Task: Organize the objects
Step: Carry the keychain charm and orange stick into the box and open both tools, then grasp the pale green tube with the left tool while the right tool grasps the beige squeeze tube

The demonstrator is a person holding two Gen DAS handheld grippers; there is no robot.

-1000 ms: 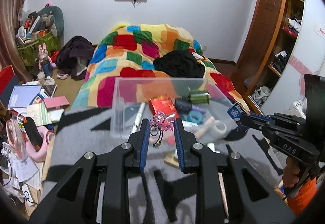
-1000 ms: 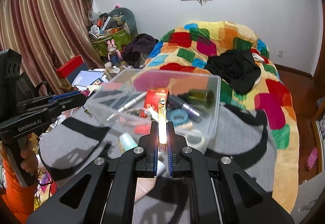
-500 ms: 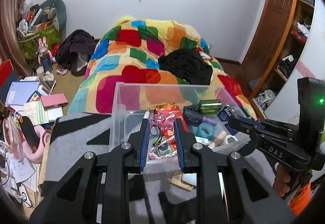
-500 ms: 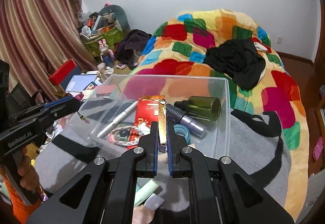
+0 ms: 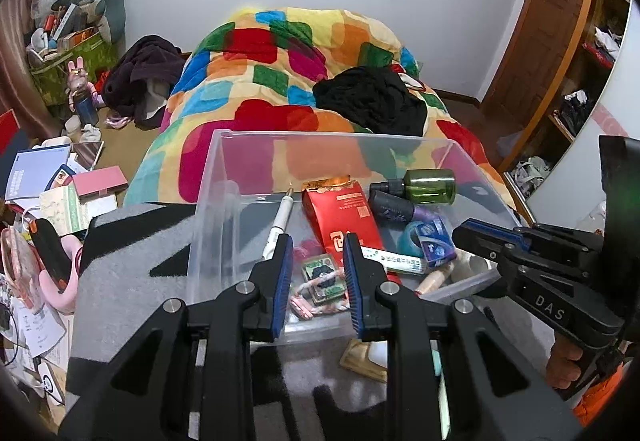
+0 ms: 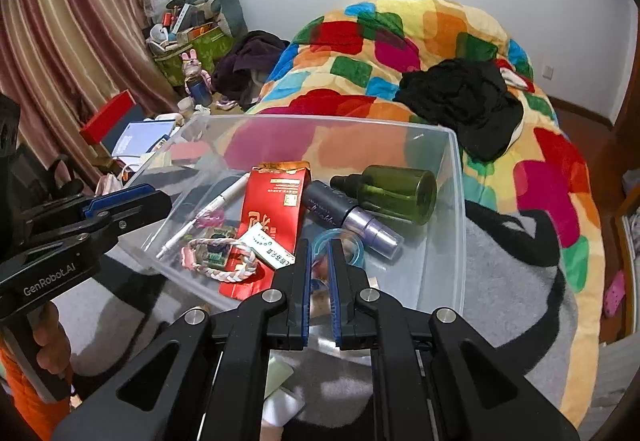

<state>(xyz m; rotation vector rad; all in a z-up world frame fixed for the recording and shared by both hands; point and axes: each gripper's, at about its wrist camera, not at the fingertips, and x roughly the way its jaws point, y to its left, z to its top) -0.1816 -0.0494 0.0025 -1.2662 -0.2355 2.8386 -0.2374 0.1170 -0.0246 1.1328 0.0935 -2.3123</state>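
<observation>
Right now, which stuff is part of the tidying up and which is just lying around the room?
Part of the job: clear bin, red packet, green bottle, white pen, braided bracelet, left gripper, right gripper.

Just lying about: black clothes, colourful blanket, bunny toy, books.

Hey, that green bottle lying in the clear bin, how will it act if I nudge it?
The green bottle lies on its side and looks round, so it would probably roll. It rests against the dark tube, which may block rolling that way. It looks see-through and empty, so likely light.
</observation>
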